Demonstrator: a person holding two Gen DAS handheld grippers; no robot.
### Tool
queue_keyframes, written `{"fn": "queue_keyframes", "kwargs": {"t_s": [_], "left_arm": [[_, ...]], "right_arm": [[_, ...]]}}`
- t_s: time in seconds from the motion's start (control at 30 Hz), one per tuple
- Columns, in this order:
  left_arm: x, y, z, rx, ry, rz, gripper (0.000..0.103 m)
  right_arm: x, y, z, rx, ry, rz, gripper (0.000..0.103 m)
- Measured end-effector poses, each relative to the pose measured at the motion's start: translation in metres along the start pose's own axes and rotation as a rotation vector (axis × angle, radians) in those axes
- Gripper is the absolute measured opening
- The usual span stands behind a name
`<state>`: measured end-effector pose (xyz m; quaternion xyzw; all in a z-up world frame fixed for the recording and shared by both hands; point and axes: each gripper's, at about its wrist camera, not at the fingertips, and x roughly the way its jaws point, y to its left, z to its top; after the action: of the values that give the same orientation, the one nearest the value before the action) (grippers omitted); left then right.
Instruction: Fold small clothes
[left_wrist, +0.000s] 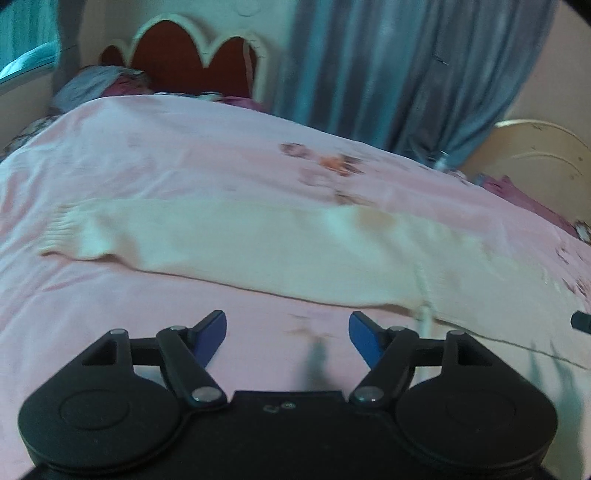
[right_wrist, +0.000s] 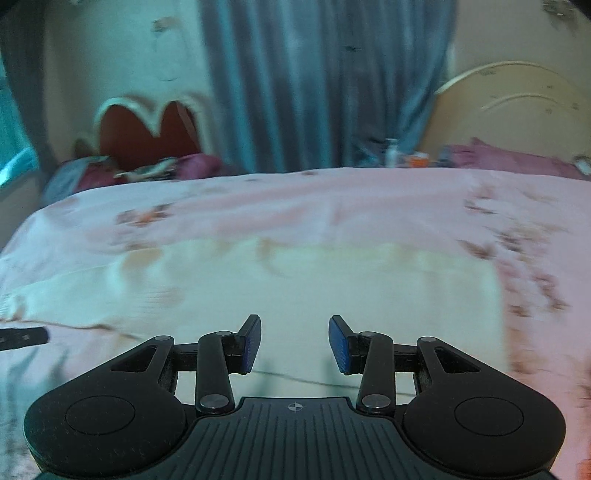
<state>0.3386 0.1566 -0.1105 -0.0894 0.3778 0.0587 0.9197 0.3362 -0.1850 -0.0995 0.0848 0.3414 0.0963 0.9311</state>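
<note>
Cream garment (left_wrist: 236, 247) lengthwise across pink bedspread (left_wrist: 184, 147)

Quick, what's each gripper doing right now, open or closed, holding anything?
Left gripper: open, holding nothing.
Right gripper: open, holding nothing, over the cream garment.

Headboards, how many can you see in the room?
2. A red headboard with a scalloped white rim stands at the far left by the pillows; a cream headboard with an arched top stands at the far right, beyond the curtain. Others could be out of frame.
</note>
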Motion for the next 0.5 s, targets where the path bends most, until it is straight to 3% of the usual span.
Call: {"fn": "queue_keyframes", "kwargs": {"t_s": [0.23, 0.5], "left_arm": [[0.005, 0.047, 0.01, -0.099, 0.015, 0.049, 0.072], [0.016, 0.094, 0.017, -0.21, 0.029, 0.077, 0.072]], "right_arm": [[0.029, 0.063, 0.002, -0.063, 0.02, 0.084, 0.04], [0.056, 0.093, 0.011, -0.086, 0.022, 0.089, 0.04]]}}
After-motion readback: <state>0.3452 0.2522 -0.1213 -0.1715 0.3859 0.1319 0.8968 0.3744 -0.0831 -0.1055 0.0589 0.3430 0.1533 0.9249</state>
